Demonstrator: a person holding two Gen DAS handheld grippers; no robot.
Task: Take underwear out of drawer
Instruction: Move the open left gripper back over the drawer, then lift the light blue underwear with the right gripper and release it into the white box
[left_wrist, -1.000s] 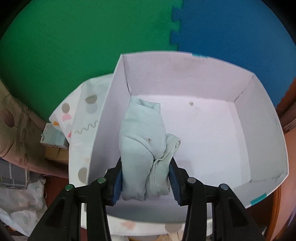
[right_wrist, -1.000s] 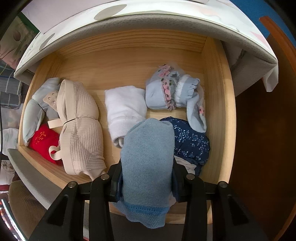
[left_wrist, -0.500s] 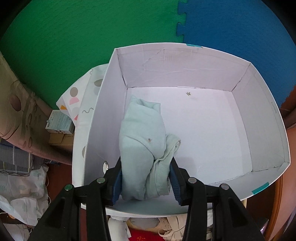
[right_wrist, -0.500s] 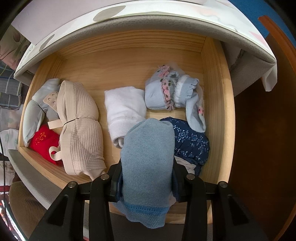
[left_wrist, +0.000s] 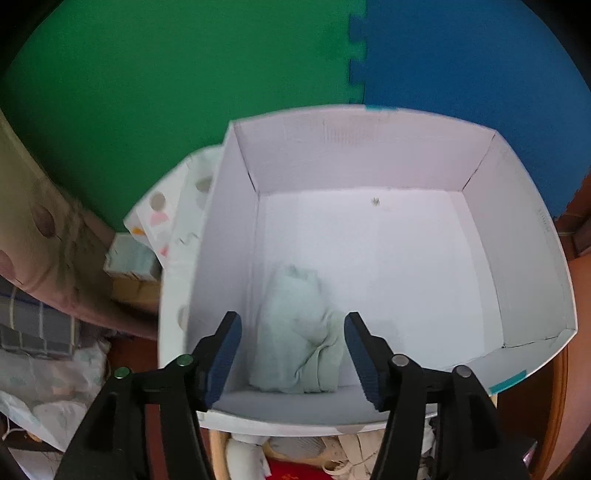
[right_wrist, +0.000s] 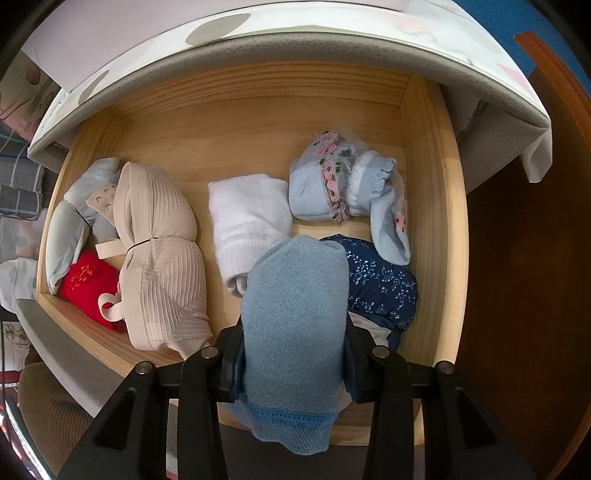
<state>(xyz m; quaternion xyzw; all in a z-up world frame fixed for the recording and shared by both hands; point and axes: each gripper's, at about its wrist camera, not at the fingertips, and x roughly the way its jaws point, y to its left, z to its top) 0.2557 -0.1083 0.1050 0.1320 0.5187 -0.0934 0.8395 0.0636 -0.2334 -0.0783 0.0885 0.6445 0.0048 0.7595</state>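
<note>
In the left wrist view a pale green folded underwear (left_wrist: 297, 332) lies on the floor of a white box (left_wrist: 517, 258), near its front left corner. My left gripper (left_wrist: 291, 354) hangs above it, its jaws opening, and the pads stand clear of the cloth. In the right wrist view my right gripper (right_wrist: 293, 354) is shut on a folded blue knit underwear (right_wrist: 295, 325), held above the open wooden drawer (right_wrist: 432, 229). Under it lie a white piece (right_wrist: 251, 218), a navy floral piece (right_wrist: 380, 284), light blue lacy pieces (right_wrist: 332, 184), a beige bra (right_wrist: 159, 254) and a red piece (right_wrist: 88, 284).
The box sits on a cloth-covered top (right_wrist: 258, 40) that overhangs the drawer's back. Green (left_wrist: 166, 92) and blue foam mats (left_wrist: 461, 62) lie behind the box. A small carton (left_wrist: 133, 266) and bedding (left_wrist: 37, 321) crowd the left.
My left gripper let go of the pale green underwear, which dropped to the box floor, and its jaws spread apart. The right gripper kept still with the blue piece.
</note>
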